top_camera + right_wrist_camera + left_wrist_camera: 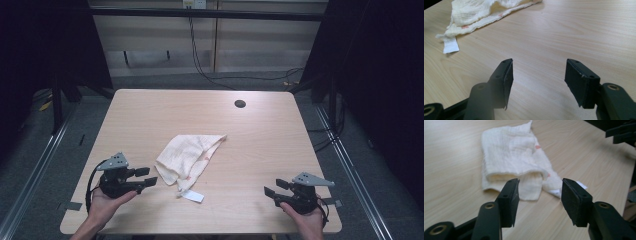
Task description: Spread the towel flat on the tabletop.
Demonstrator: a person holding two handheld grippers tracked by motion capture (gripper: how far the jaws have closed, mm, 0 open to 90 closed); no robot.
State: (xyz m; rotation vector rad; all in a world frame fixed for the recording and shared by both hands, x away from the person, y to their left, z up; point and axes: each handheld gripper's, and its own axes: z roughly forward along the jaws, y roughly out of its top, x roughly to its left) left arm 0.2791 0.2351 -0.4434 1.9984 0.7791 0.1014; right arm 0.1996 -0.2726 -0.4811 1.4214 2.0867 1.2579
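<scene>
A crumpled cream cloth [187,155] lies on the wooden table [260,140], slightly left of centre, with a small white label [192,196] at its near end. Its long axis runs diagonally, from the label at the near side up to a pointed corner at the far right.

The left gripper [148,178] is held low just beside the cloth's near left edge, jaws apart and empty; in the left gripper view [539,195] the folded edge sits directly ahead between the open jaws. The right gripper [271,190] stands well apart at the table's near right corner, jaws also apart and holding nothing, with bare table ahead [537,75].

The left hand [102,205] is clearly the nearer. The cloth appears folded double, though the layering is hard to confirm
</scene>
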